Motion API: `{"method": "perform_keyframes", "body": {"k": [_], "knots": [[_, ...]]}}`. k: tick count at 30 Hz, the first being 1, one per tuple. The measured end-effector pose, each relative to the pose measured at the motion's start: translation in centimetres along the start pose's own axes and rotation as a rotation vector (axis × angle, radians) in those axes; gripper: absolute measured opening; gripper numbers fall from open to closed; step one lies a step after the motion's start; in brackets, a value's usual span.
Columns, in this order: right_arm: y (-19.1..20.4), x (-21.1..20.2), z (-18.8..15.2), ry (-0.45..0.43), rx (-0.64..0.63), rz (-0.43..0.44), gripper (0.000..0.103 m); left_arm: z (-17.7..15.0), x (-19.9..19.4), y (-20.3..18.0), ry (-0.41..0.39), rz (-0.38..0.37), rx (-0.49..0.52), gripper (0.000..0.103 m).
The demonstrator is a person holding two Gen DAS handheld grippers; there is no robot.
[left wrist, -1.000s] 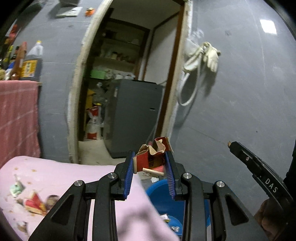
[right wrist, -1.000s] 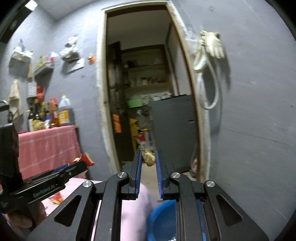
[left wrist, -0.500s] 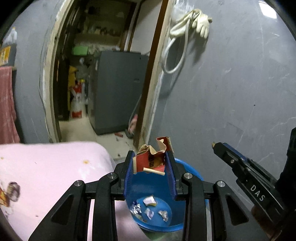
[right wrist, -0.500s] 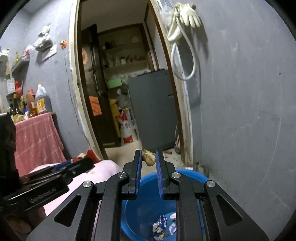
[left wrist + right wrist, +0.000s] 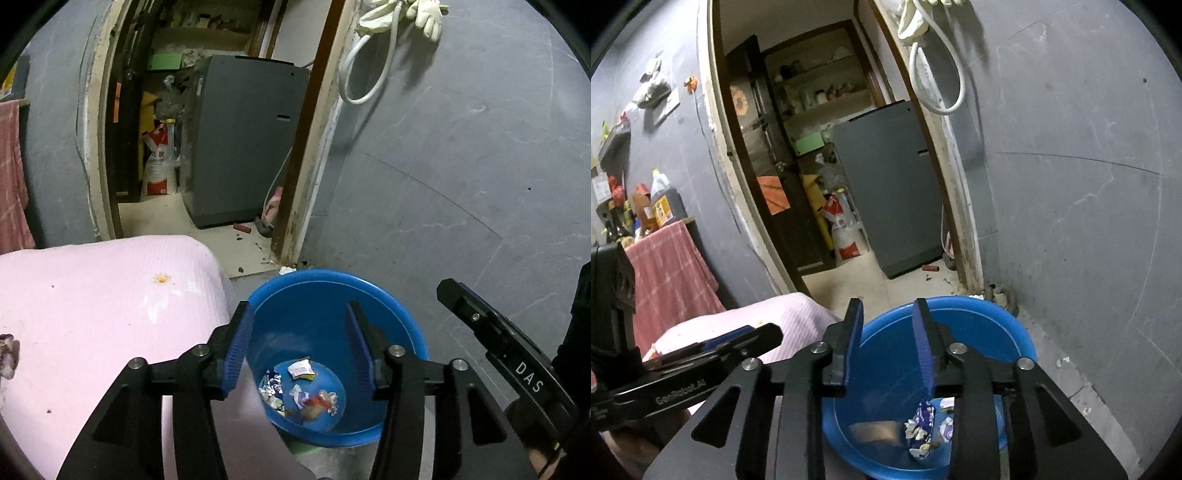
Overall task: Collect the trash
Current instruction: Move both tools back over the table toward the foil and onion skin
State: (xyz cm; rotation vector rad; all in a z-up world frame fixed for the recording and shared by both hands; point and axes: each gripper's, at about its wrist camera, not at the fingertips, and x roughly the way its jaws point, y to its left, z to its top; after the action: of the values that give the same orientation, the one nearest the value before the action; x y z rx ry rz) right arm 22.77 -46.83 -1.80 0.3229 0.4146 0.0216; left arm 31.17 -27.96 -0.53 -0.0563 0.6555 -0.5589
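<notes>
Two tools over blue bin [image 5: 402, 314], left tool [image 5: 299, 343] and right tool [image 5: 886, 343] both opening, nothing between pads. Scraps [image 5: 301, 391] lie on bin bottom. Pink table [image 5: 92, 314], nine o'clock of bin, likely holds more trash.

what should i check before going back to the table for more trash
1. Left gripper empty, jaws opening: ok.
2. Right gripper empty, jaws opening: ok.
3. Scraps lying at the bottom of the blue bucket: ok.
4. Nothing stuck to the blue pads: ok.
5. Pink tablecloth free of trash: not ok, a scrap shows at its left edge.
6. Floor around the bucket free of dropped bits: cannot tell.
</notes>
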Motion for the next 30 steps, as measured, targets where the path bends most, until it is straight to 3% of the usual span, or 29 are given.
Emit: {"method": "perform_keyframes", "body": {"k": [3, 5, 12, 15, 18, 22, 30], "knots": [[0.1, -0.4, 0.2, -0.014, -0.007, 0.001, 0.034, -0.1, -1.4, 0.5, -0.035, 0.001, -0.015, 0.055], [0.5, -0.5, 0.4, -0.029, -0.016, 0.003, 0.044, 0.2, -2.4, 1.0, -0.058, 0.009, -0.018, 0.056], [2.3, -2.3, 1.6, -0.118, -0.053, 0.035, 0.057, 0.9, -6.9, 2.5, -0.186, 0.055, -0.028, 0.078], [3.6, -3.2, 2.2, -0.158, -0.078, 0.055, 0.075, 1.3, -9.2, 3.2, -0.24, 0.077, -0.024, 0.086], [5.0, -4.2, 2.6, -0.209, -0.1, 0.082, 0.083, 1.4, -11.8, 3.9, -0.303, 0.123, -0.017, 0.096], [7.1, -5.2, 3.2, -0.258, -0.121, 0.107, 0.102, 1.3, -14.8, 5.2, -0.354, 0.151, -0.03, 0.099], [11.9, -6.4, 3.6, -0.312, -0.194, 0.169, 0.103, 0.6, -20.1, 8.2, -0.436, 0.243, -0.05, 0.101]]}}
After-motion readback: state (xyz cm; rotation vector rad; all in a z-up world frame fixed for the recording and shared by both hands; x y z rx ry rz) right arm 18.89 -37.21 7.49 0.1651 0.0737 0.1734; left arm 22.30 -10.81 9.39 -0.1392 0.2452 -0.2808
